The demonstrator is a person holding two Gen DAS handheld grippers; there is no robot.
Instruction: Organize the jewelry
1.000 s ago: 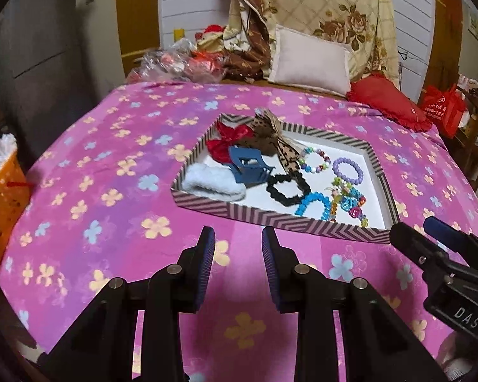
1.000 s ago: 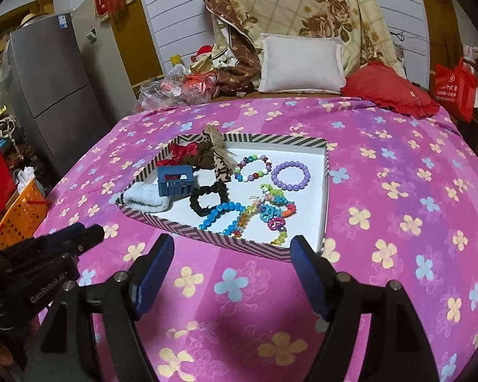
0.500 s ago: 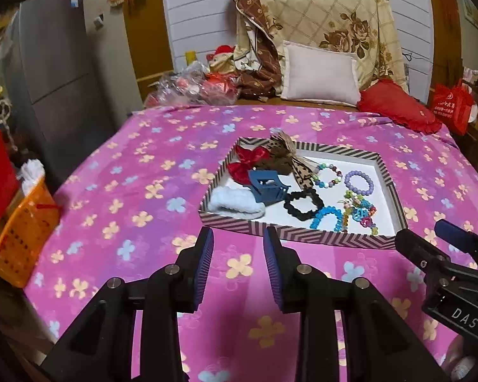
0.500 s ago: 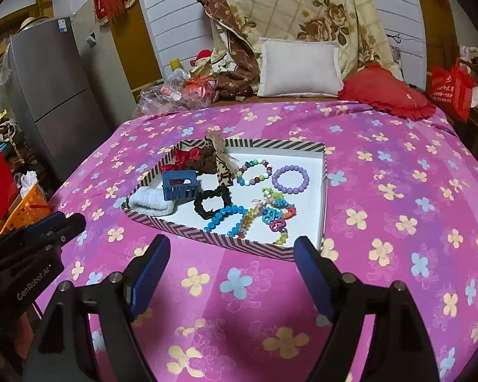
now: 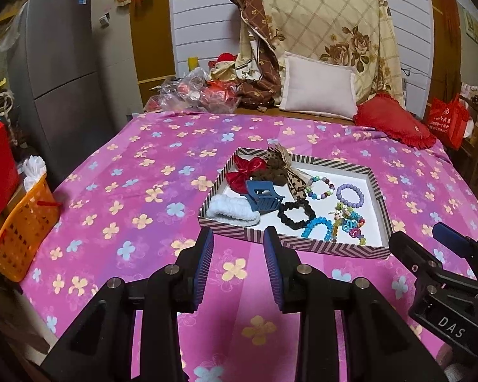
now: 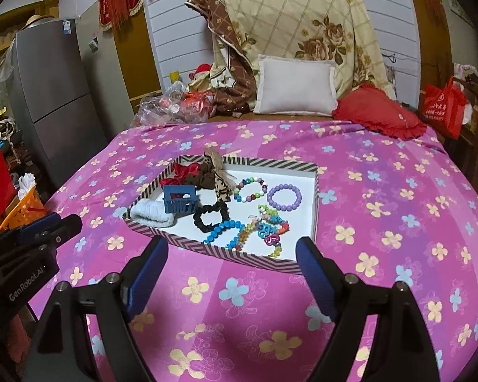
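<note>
A bed under a pink sheet printed with flowers (image 6: 382, 222) fills the lower half of both views, and near its middle sits a shallow rectangular box with a striped brown-and-white rim (image 6: 235, 256), its long axis running from lower left to upper right of the right wrist frame, one corner pointing toward the grippers. All the pieces lie inside it: a white fluffy band (image 6: 151, 213) at the left end, a blue plastic claw clip (image 6: 179, 200) tilted on it, a red bow (image 5: 245, 172), a black scrunchie (image 5: 295, 213) mid-box, and to the right a purple bead bracelet (image 6: 284, 196), a multicoloured bead bracelet (image 6: 251, 188), a blue bead bracelet (image 6: 223, 230) and a tangle of bright bead strands (image 6: 269, 229). The left gripper (image 5: 238, 248) hangs short of the box's near rim, jaws a narrow gap apart, holding nothing; the right gripper (image 6: 232, 251) hangs there too, spread wide and empty. This fits a box either awaiting sorting or already filled. Any pick would go best on a bracelet lying clear, coming down across its ring, since the tangled strands would likely drag neighbours along.
</note>
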